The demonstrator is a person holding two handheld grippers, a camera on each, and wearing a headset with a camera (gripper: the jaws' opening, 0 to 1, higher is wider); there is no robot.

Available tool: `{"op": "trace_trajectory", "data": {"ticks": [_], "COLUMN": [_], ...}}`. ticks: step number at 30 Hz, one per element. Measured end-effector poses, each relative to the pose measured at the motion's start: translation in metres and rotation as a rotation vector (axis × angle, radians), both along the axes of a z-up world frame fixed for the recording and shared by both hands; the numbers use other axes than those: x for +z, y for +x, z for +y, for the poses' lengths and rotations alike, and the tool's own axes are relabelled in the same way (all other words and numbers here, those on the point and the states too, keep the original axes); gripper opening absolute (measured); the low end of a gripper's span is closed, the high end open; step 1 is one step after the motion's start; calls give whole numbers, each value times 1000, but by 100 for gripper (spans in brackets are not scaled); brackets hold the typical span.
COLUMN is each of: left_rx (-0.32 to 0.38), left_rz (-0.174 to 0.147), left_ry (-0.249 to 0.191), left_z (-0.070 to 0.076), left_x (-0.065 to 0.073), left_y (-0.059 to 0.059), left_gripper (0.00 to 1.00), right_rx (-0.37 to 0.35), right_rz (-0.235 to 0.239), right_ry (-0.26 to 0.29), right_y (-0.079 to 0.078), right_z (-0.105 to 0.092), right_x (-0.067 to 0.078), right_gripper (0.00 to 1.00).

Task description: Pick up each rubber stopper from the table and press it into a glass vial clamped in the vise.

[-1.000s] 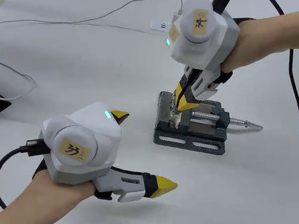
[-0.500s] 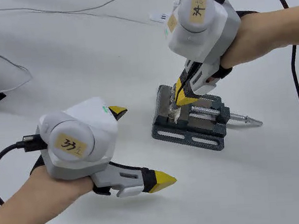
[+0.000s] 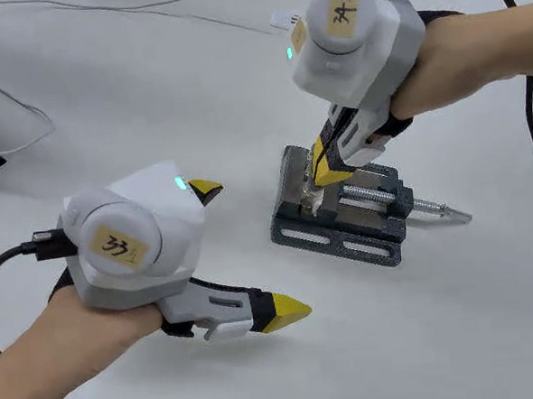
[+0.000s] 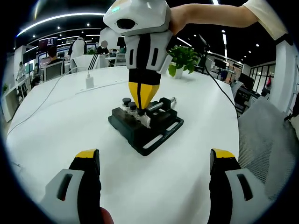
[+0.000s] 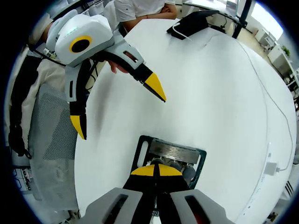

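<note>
Left gripper [image 3: 247,250] sits nearest, at seven o'clock in the head view, its yellow-tipped jaws spread wide above the white table [image 3: 152,107]. Past it, toward three o'clock, stands the dark vise [image 3: 341,240] — glass vials [image 4: 132,111] are clamped in it, with dark rubber stoppers [image 4: 126,101] on two. Right gripper [image 3: 326,173] reaches down from one o'clock, jaws pressed together, tips at the vials — whether they touch a stopper I cannot tell.

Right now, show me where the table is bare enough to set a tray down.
Bare: the table between the white cable and the left tool; also in front of the vise. Crowded: the vise itself, under the right tool.
</note>
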State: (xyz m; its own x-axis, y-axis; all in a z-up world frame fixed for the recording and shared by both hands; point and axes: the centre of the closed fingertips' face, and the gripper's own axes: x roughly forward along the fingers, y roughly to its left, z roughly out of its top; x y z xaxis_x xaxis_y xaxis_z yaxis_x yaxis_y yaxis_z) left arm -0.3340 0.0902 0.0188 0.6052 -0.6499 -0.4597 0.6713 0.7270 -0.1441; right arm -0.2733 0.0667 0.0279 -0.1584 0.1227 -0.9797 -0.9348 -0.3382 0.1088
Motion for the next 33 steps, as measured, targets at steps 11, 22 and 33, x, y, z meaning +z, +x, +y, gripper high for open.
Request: {"op": "trace_trajectory", "data": {"ticks": [11,22,33], "left_rx": [6,7,-11], "left_rz": [1,-6,-50], "left_ry": [-10,-9,18], "left_z": [-3,-3,-6], "left_x": [1,5,29], "left_y": [3,4,8], "left_gripper": [98,98,98], "right_rx": [-22,-6,-21], "right_rz": [-2,-36,-21], "right_ry": [-1,-42,-58], "right_y": [0,-2,-3], "right_z": [0,1,1], "right_x": [-1,-2,0], "right_gripper": [0,0,0]}}
